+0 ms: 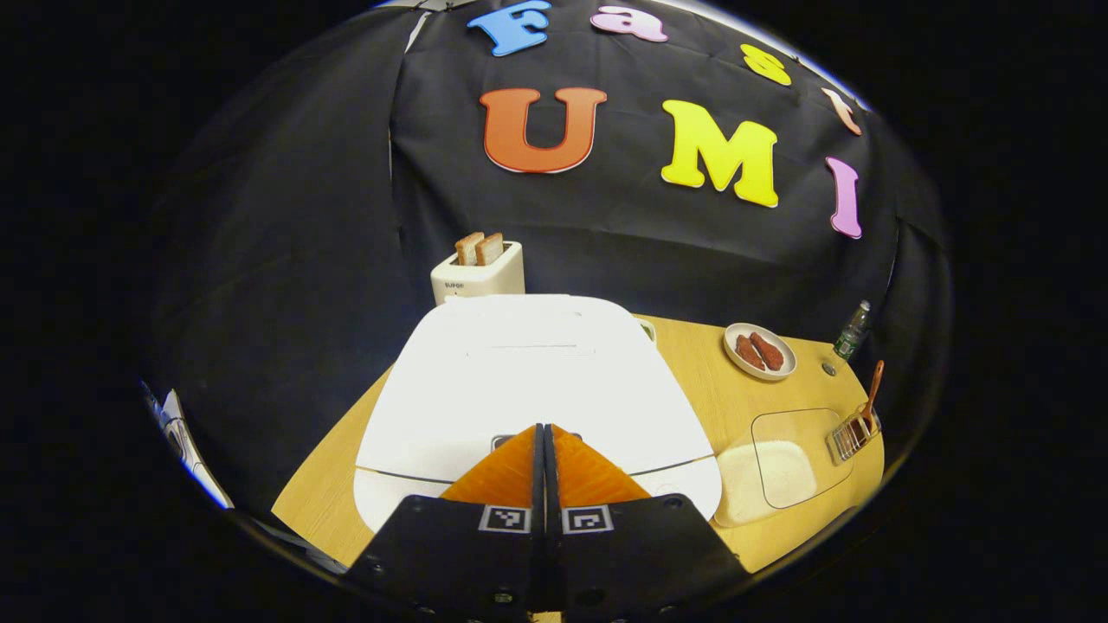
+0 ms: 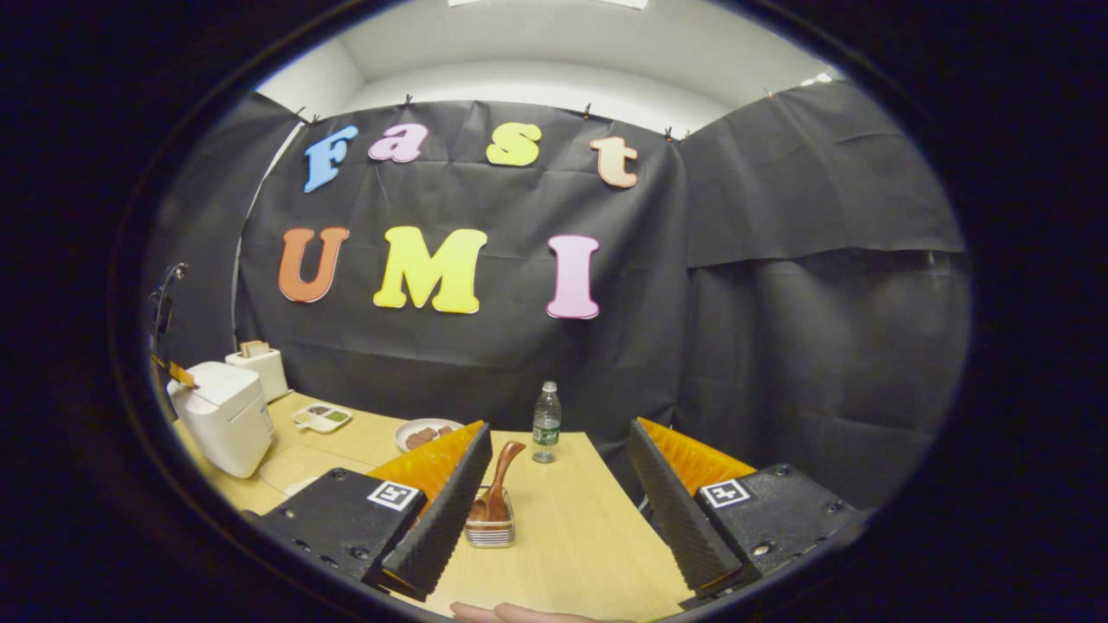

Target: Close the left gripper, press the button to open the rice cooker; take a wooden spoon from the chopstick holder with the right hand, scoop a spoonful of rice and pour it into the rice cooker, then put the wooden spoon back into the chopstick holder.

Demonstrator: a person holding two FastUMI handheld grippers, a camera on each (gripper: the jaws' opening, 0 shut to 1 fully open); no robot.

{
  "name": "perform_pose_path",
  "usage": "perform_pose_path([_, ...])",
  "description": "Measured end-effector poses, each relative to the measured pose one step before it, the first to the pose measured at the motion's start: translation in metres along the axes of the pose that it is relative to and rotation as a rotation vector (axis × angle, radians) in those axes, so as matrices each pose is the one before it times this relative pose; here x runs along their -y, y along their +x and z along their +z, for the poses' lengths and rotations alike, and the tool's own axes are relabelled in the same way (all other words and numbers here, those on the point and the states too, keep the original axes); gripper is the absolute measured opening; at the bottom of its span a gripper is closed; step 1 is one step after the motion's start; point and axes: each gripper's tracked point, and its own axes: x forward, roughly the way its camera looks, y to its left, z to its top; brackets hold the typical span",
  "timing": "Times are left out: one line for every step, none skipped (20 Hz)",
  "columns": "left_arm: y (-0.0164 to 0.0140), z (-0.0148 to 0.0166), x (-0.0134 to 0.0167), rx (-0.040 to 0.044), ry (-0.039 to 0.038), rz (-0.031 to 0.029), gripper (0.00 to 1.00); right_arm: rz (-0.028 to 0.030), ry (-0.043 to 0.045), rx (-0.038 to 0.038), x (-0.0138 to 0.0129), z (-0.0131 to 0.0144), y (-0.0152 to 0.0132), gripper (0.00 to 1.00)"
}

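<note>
Wooden table (image 2: 571,528) carries the white rice cooker (image 1: 528,381), lid down, at its left end. Left gripper (image 1: 544,433) has its fingers pressed together, tips at the cooker's front button. Toaster (image 1: 479,270) behind the cooker. Right gripper (image 2: 558,467) spread wide, empty, chopstick holder (image 2: 490,529) with wooden spoon (image 2: 498,484) between its fingers. Rice container (image 1: 766,472), plate (image 1: 760,350) and bottle (image 2: 545,424) nearby.

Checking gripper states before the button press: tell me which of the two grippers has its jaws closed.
The left gripper: its orange jaws meet over the white rice cooker. The right gripper is spread wide, with the wooden spoon between its jaws.
</note>
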Motion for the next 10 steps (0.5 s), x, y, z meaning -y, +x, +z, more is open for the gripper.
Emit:
perform_pose_path([0.00244,0.00159,-0.00128,0.00663,0.00484,-0.00069,0.0,0.00956,0.01143,-0.01039,-0.0037,-0.00278,0.00003,1.0])
perform_pose_path([-0.00261,0.0027,-0.00102,0.01073,-0.00045,0.0084,0.0,0.01136,0.01215,-0.01531,-0.00424,-0.00356,-0.00022,0.99])
perform_pose_path([-0.0037,0.00587,-0.00175,0.02719,0.0018,0.00899,0.0,0.00722,0.00691,-0.01262,-0.00177,-0.00389,0.00035,1.0])
perform_pose_path([-0.00509,0.00904,-0.00036,0.0382,-0.00072,0.00684,0.0,0.00094,-0.00167,-0.00642,-0.00024,-0.00207,0.0004,1.0])
perform_pose_path([-0.00657,0.00992,-0.00102,0.04252,0.00428,0.00473,0.0,-0.00508,-0.00585,-0.0026,0.00186,-0.00182,0.00172,1.0])
perform_pose_path([-0.0087,0.01094,-0.00254,0.04049,0.01048,0.00798,0.0,-0.00407,-0.00401,-0.00076,0.00085,-0.00114,0.00169,1.0])
perform_pose_path([-0.00793,0.01441,-0.00318,0.04273,0.00229,0.013,0.0,0.00191,0.0016,-0.0037,-0.00143,-0.00444,0.00135,1.0])
perform_pose_path([-0.00956,0.00559,-0.00037,0.01073,-0.01687,-0.00549,0.0,0.00477,0.0052,-0.00562,-0.00113,-0.00263,0.00149,0.99])
perform_pose_path([-0.00941,0.0004,0.00028,-0.00393,-0.02485,-0.00087,0.0,0.00877,0.00568,-0.00486,-0.00258,-0.00328,0.0016,0.99])
perform_pose_path([-0.00954,0.00393,0.0006,0.01406,-0.01691,-0.00634,0.08,0.00689,0.00252,-0.00301,-0.00176,-0.00289,0.00197,0.99])
